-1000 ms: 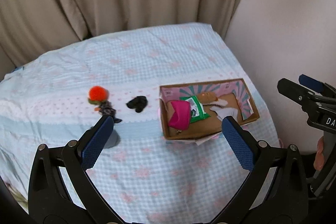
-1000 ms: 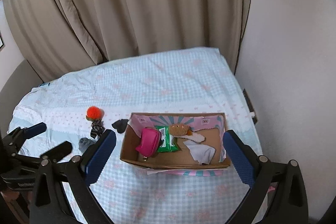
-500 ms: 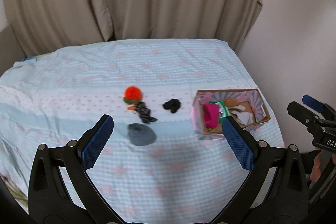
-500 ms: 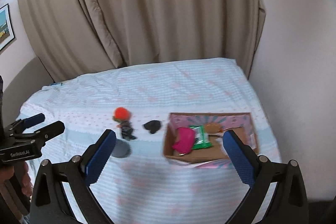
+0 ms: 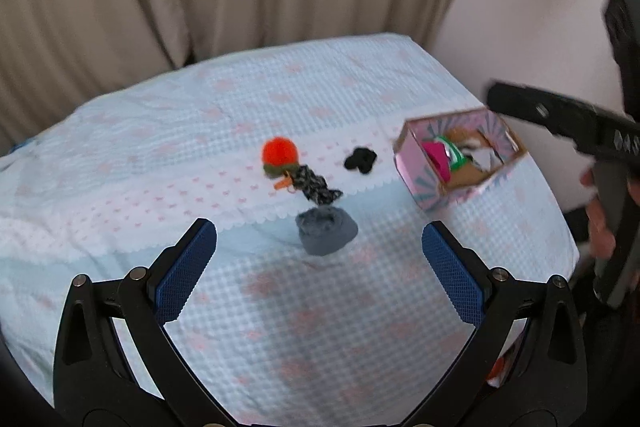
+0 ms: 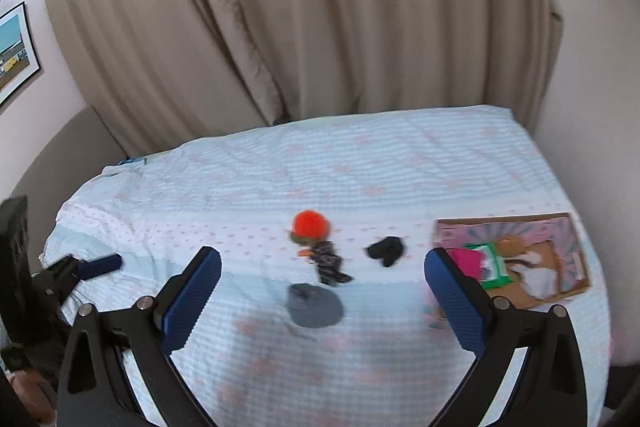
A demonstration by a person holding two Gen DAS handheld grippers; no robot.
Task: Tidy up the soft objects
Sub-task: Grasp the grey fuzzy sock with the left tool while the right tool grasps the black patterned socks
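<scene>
While both grippers hang over the near edge of the bed (image 5: 360, 75), jaws spread wide and empty, the job looks to be between pick-ups. Taking the cardboard box (image 5: 424, 183) as the landmark: it already holds a pink pouch (image 5: 434, 154) and a green packet (image 6: 494, 269). Just left of it lies a black scrap (image 5: 361, 159), further left an orange pompom toy (image 5: 280, 153), and nearer the grippers a grey bundle (image 5: 326, 231). Next, I'd guess, the left gripper (image 5: 318, 267) drops onto the grey bundle; nothing blocks it. The right gripper (image 6: 322, 293) waits.
</scene>
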